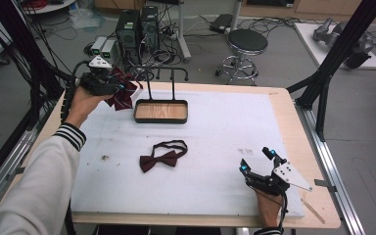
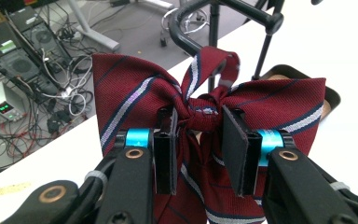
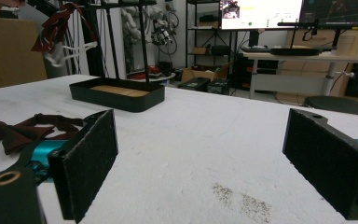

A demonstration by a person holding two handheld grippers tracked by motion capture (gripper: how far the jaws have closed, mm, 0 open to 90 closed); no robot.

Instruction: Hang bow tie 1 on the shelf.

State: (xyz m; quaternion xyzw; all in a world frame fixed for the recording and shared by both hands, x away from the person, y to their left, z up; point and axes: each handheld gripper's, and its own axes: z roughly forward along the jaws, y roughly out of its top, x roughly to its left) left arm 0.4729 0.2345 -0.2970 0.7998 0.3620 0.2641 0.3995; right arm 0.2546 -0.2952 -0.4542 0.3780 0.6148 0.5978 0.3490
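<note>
A maroon striped bow tie (image 2: 135, 93) hangs in my left gripper (image 2: 200, 140), whose pads pinch it just below the knot. In the high view that gripper (image 1: 120, 87) holds the striped tie (image 1: 122, 95) in the air at the table's far left, just left of a black stand's hooked bar (image 1: 171, 73). The stand rises from a black tray with a wooden floor (image 1: 160, 111). A plain maroon bow tie (image 1: 159, 159) with its strap lies flat mid-table. My right gripper (image 1: 257, 160) rests near the front right, its jaws wide apart with nothing between them (image 3: 205, 158).
A white pad (image 1: 225, 127) covers the wooden table. Beyond the far edge stand computer towers (image 1: 137, 27) with tangled cables and a round stool (image 1: 247, 41). Black frame struts (image 1: 333, 58) rise at the right. A dark speck patch (image 3: 242, 200) marks the pad by the right gripper.
</note>
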